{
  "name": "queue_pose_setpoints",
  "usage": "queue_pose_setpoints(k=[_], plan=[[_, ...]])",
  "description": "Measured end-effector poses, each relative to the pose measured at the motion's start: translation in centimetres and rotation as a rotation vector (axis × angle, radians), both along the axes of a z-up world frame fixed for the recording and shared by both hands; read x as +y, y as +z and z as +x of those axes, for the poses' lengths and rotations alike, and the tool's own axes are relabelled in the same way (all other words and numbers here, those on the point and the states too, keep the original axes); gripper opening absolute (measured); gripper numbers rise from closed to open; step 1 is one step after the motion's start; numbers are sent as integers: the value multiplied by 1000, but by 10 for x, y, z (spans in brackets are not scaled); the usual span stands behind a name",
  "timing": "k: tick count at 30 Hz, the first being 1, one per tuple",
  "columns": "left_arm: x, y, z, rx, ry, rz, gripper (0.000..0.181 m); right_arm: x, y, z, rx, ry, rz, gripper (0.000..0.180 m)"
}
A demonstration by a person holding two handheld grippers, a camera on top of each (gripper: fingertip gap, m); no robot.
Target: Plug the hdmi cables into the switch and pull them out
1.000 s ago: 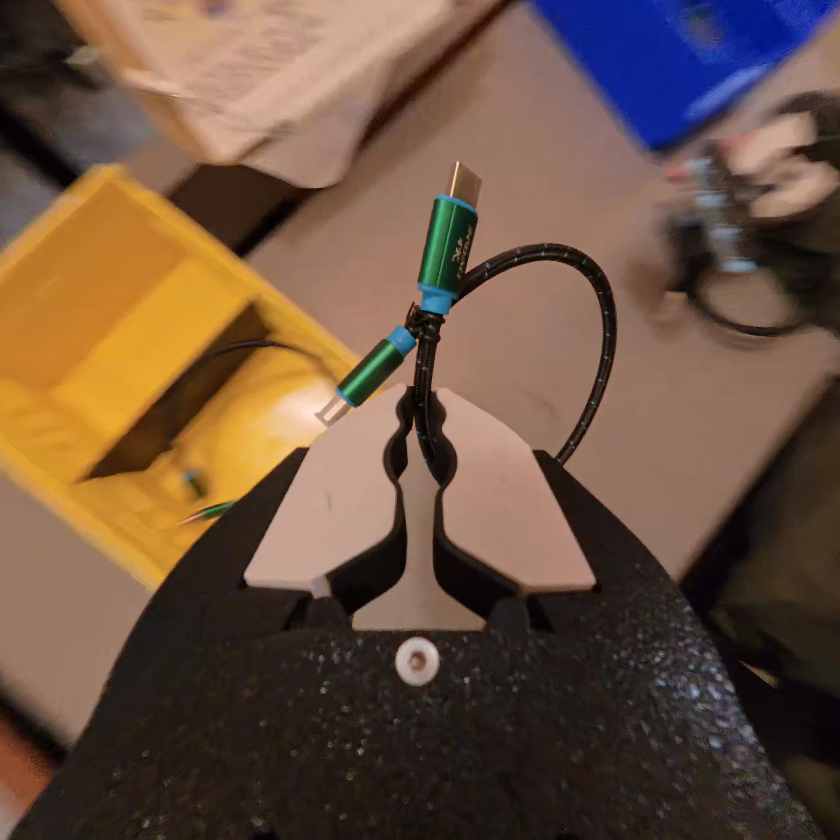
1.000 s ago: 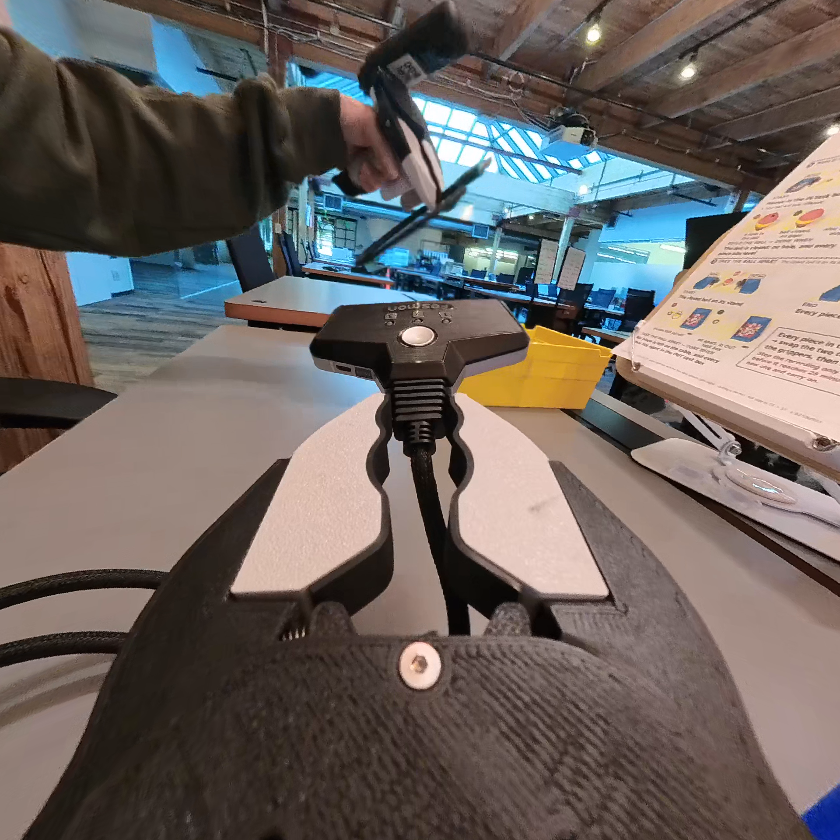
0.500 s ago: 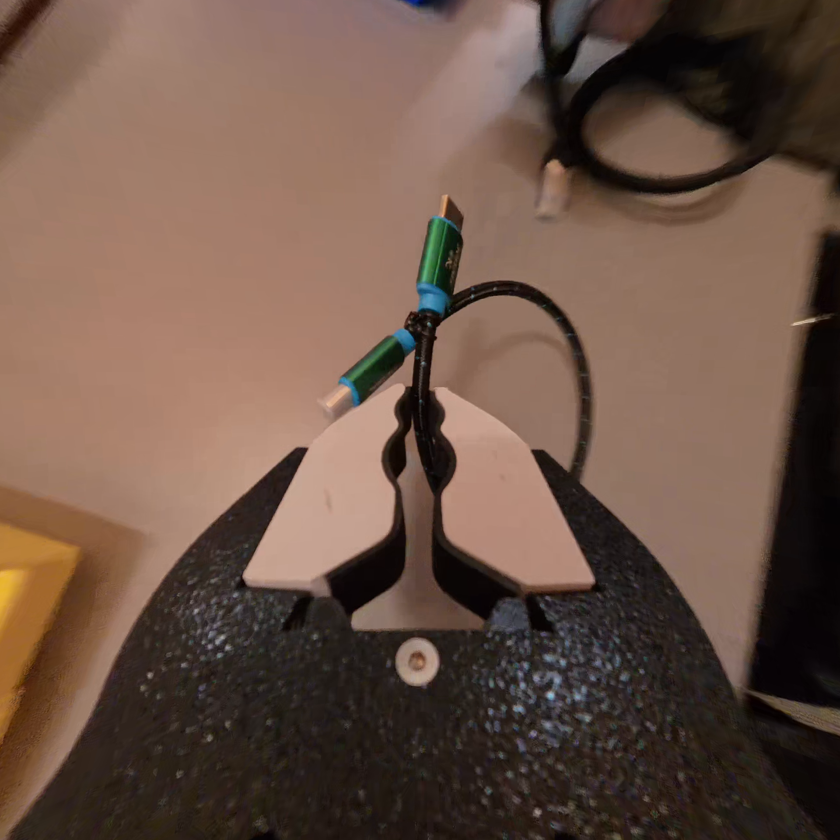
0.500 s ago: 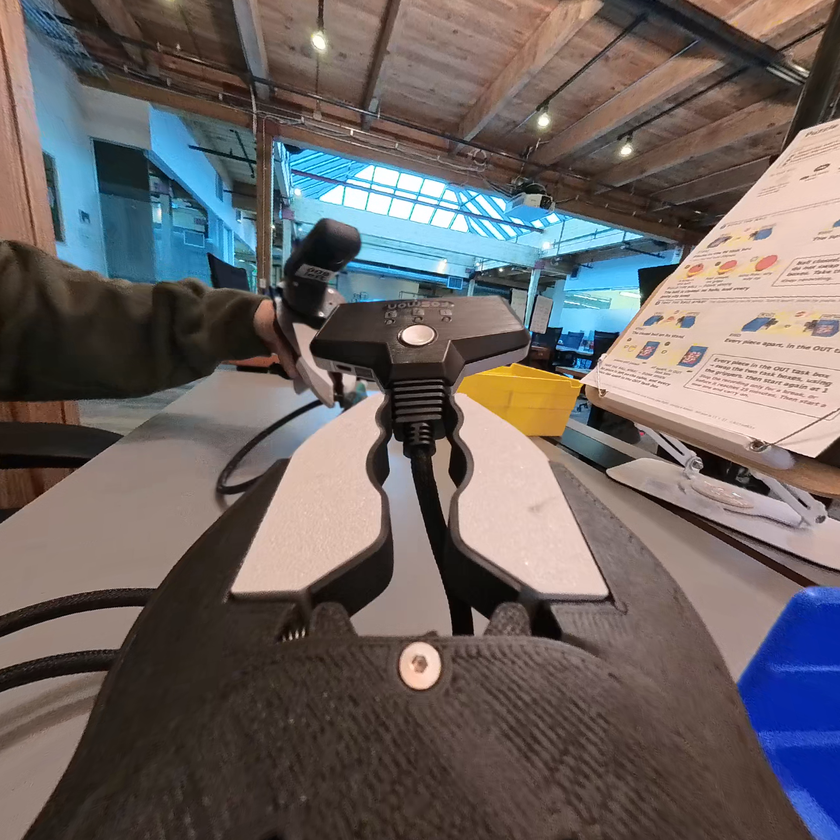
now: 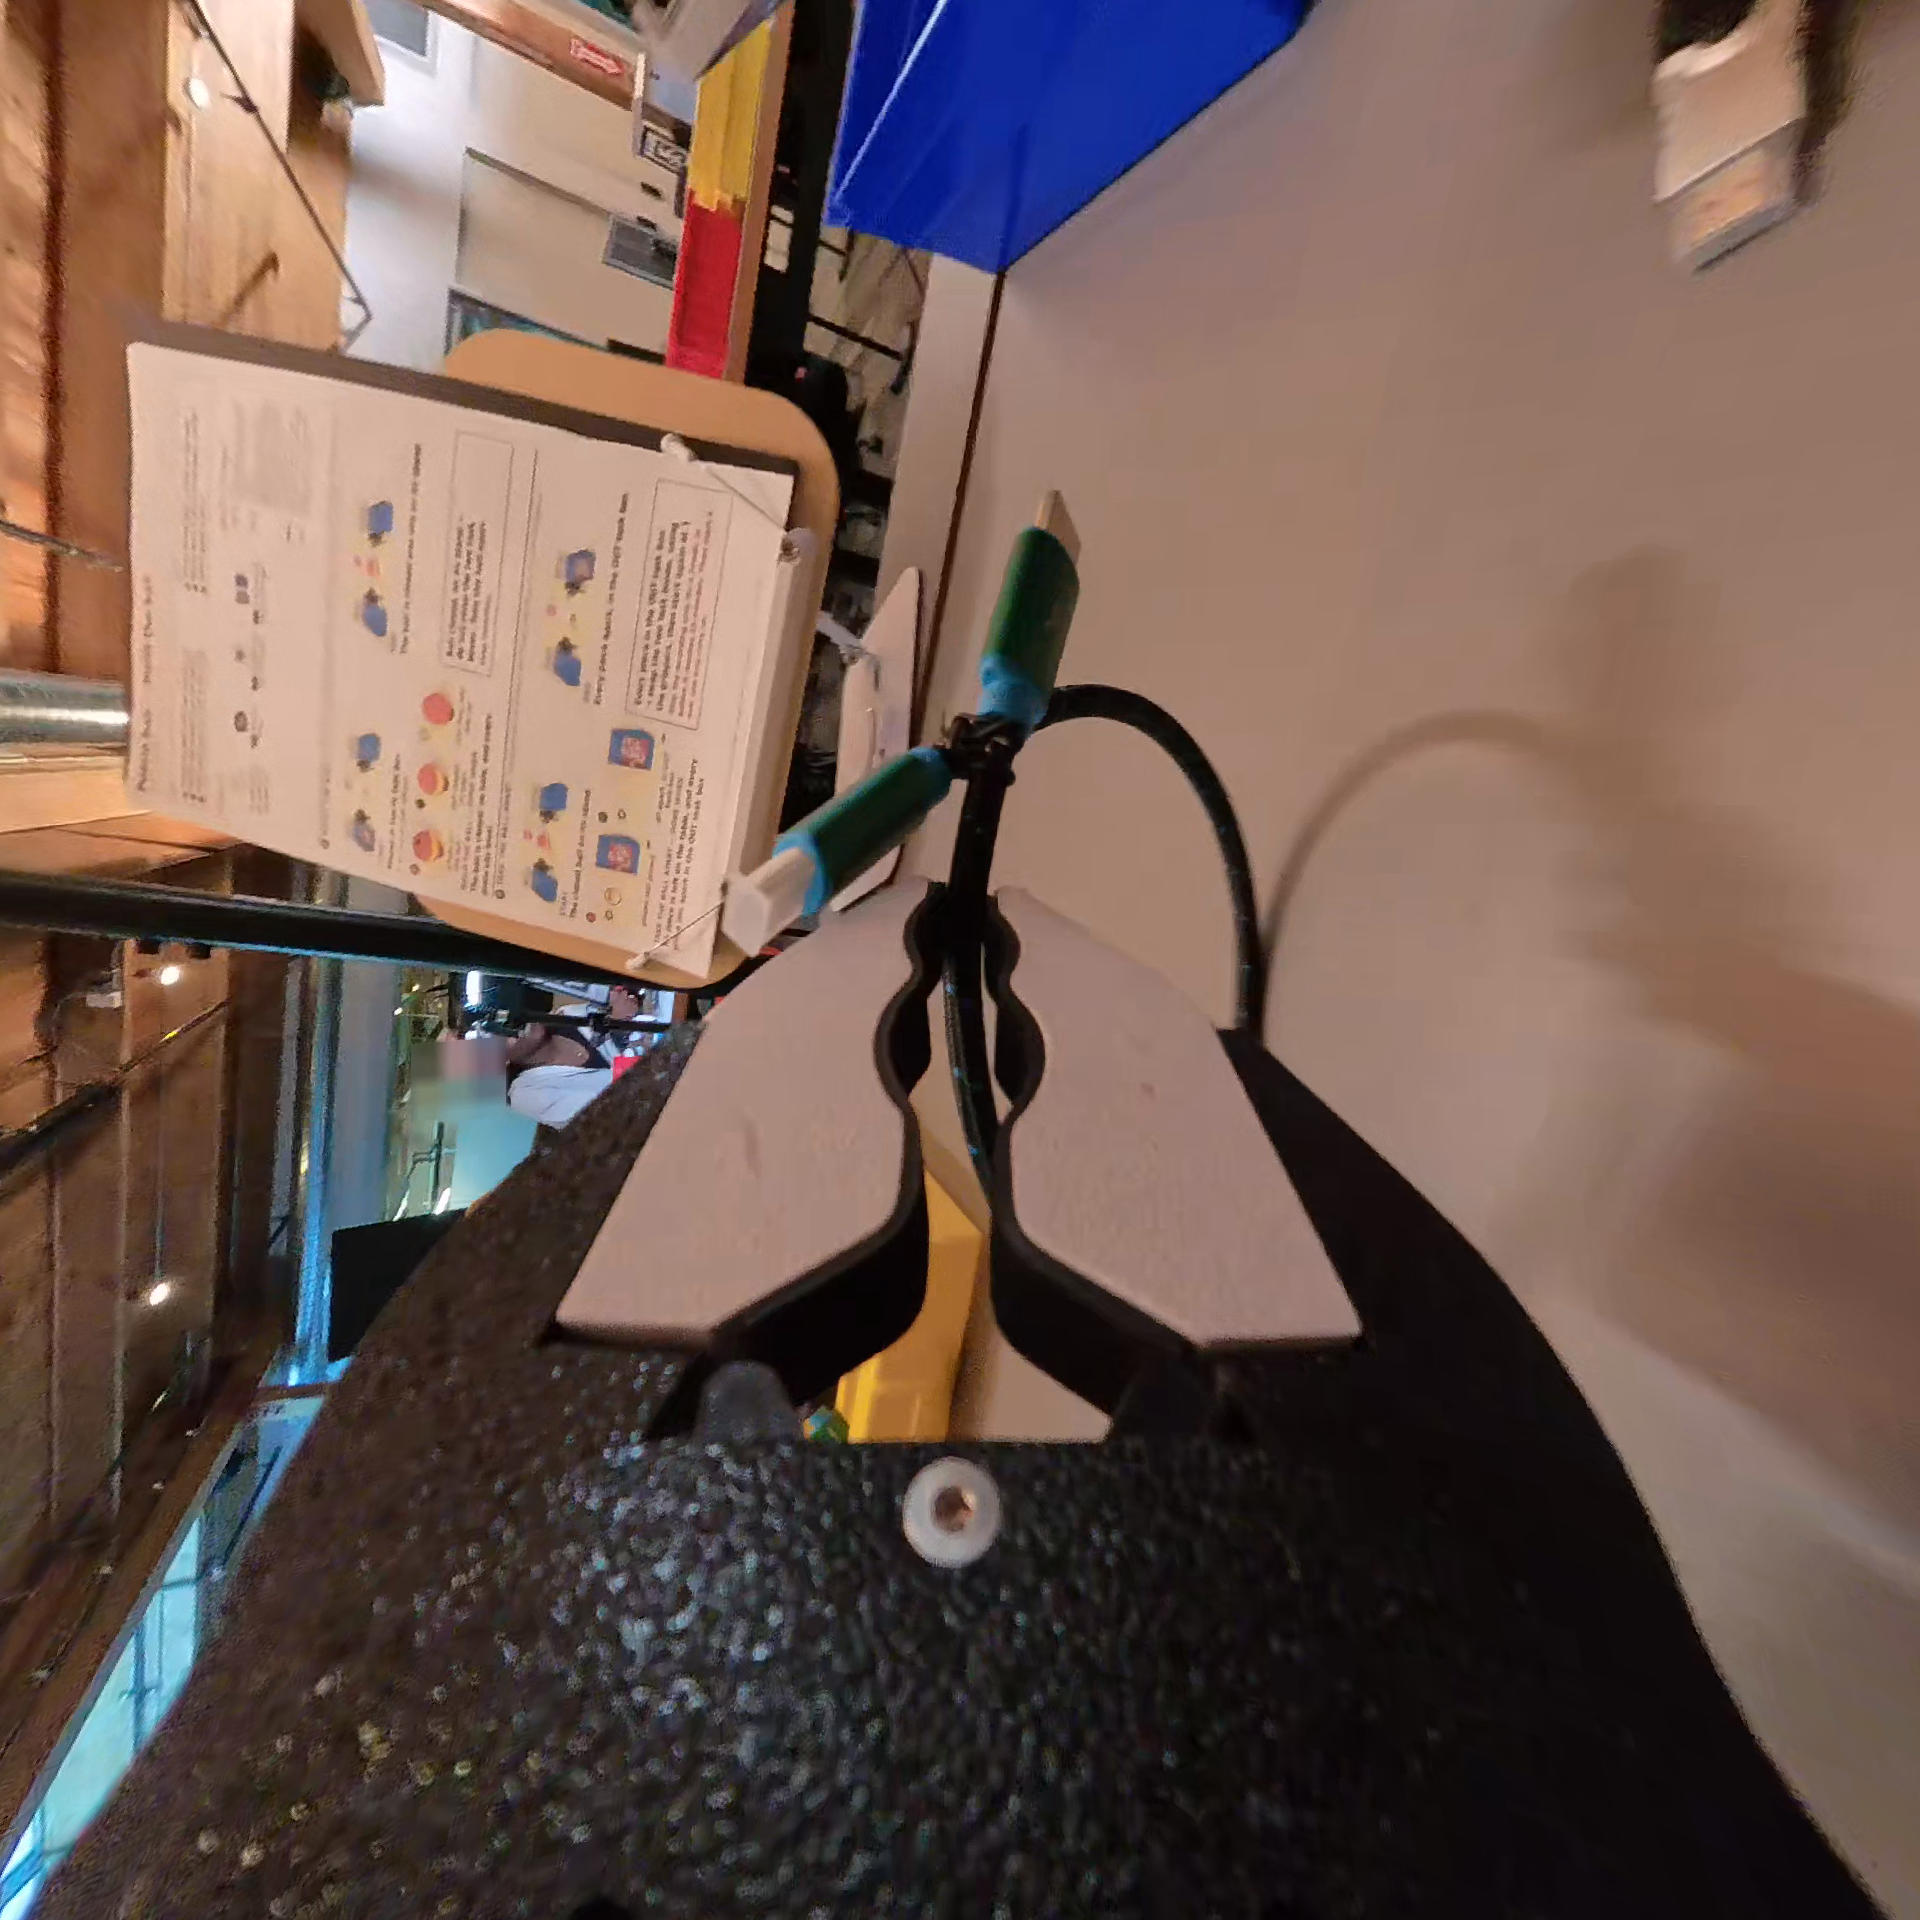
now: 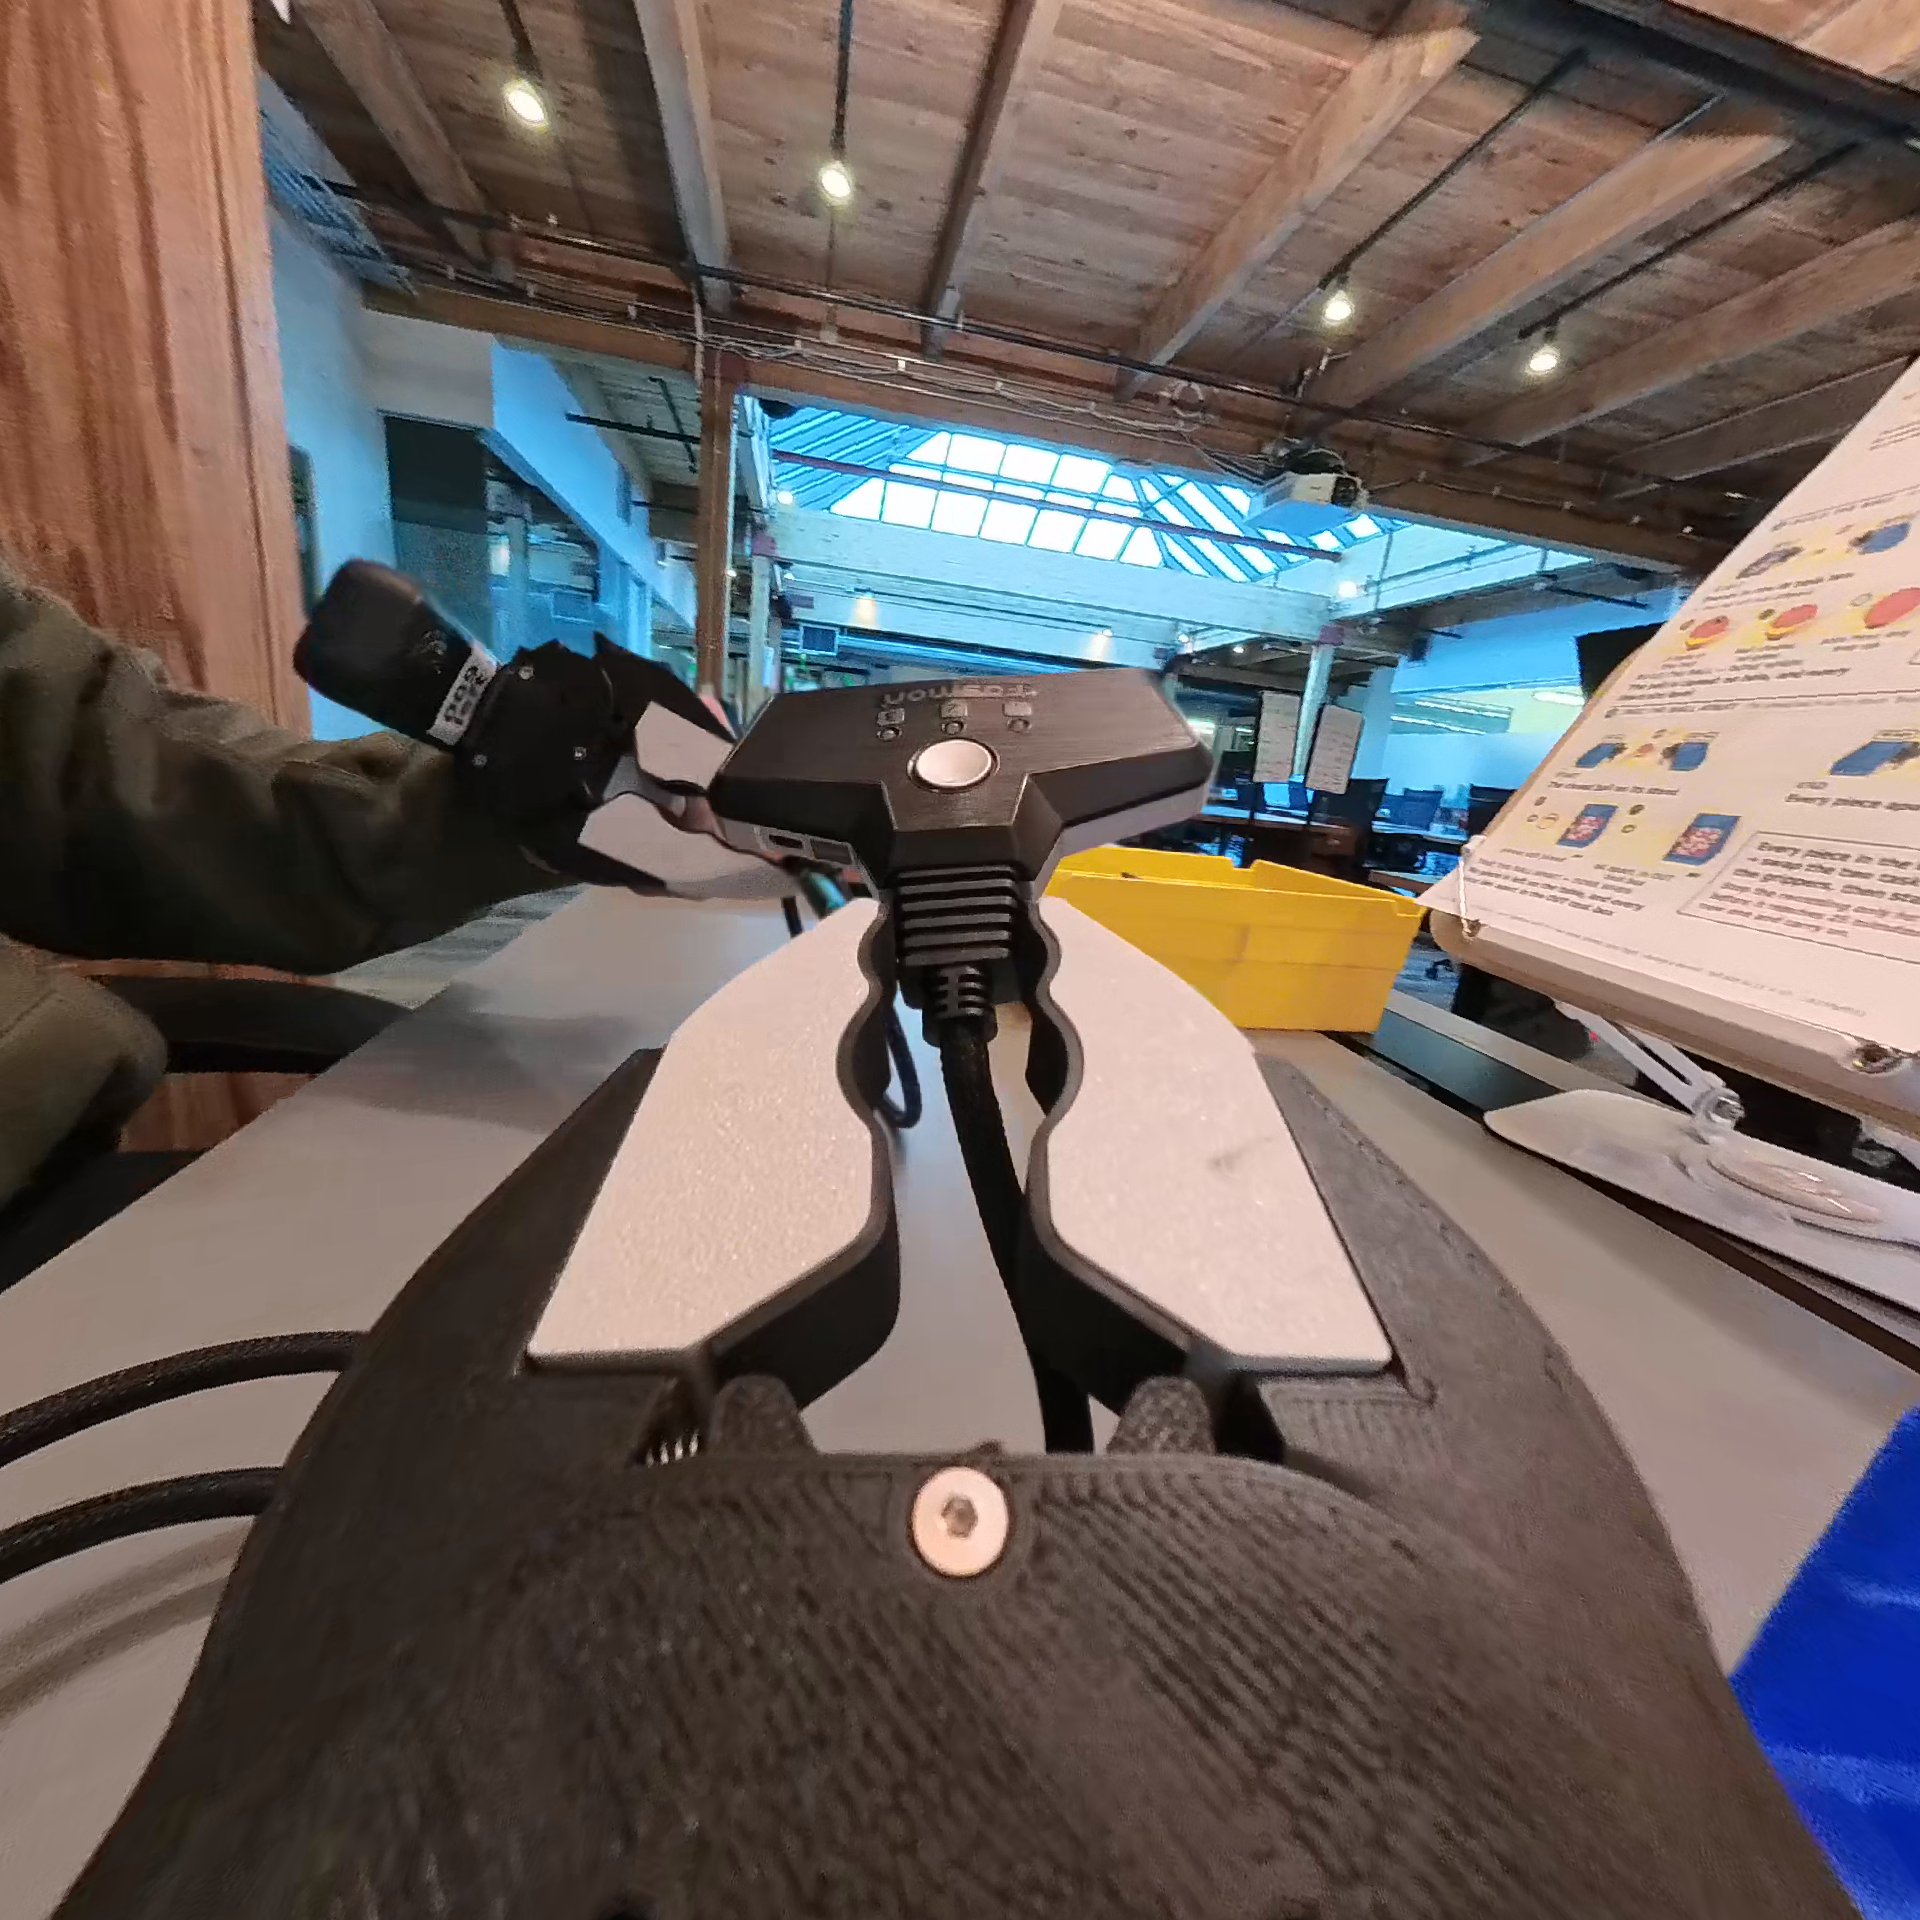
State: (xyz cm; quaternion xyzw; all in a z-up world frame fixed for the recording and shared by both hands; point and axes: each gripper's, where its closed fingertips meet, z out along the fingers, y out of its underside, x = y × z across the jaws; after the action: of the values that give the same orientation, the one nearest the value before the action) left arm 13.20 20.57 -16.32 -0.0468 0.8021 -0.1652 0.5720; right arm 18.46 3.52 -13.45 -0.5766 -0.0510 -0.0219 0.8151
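Note:
My left gripper (image 5: 961, 920) is shut on a black braided cable (image 5: 1216, 810) just below two green plugs with blue collars. One plug (image 5: 1029, 613) points forward and the other (image 5: 852, 831) points left. My right gripper (image 6: 956, 940) is shut on the ribbed cable neck of the black switch (image 6: 956, 769) and holds it above the table. In the right wrist view the left gripper (image 6: 717, 810) is close to the switch's left side, near its ports (image 6: 795, 842). Whether a plug touches a port is hidden. A blurred silver plug (image 5: 1725, 166) shows at the top right of the left wrist view.
A yellow bin (image 6: 1247, 935) stands behind the switch. An instruction sheet on a stand (image 6: 1714, 831) is to the right, and a blue bin (image 6: 1849, 1714) is at the near right. Black cables (image 6: 156, 1455) lie on the grey table (image 6: 312, 1195) at the left.
My left gripper, still holding the cable, has come down from high up, rolled onto its side and moved up to the switch's left side. My right gripper keeps hold of the switch.

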Motion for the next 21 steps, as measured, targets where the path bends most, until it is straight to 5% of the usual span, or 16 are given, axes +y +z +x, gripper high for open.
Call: queue_pose_setpoints(k=[14,18,21], plan=[[-12,-59,-36,204,-55,39,6,-2,0,-11,1,94,4,23],[-13,-55,-36,290,-34,-105,6,0,0,-10,5,80,-4,23],[-17,-22,-41,461,-37,-392,6,-2,0,-8,8,67,4,22]])
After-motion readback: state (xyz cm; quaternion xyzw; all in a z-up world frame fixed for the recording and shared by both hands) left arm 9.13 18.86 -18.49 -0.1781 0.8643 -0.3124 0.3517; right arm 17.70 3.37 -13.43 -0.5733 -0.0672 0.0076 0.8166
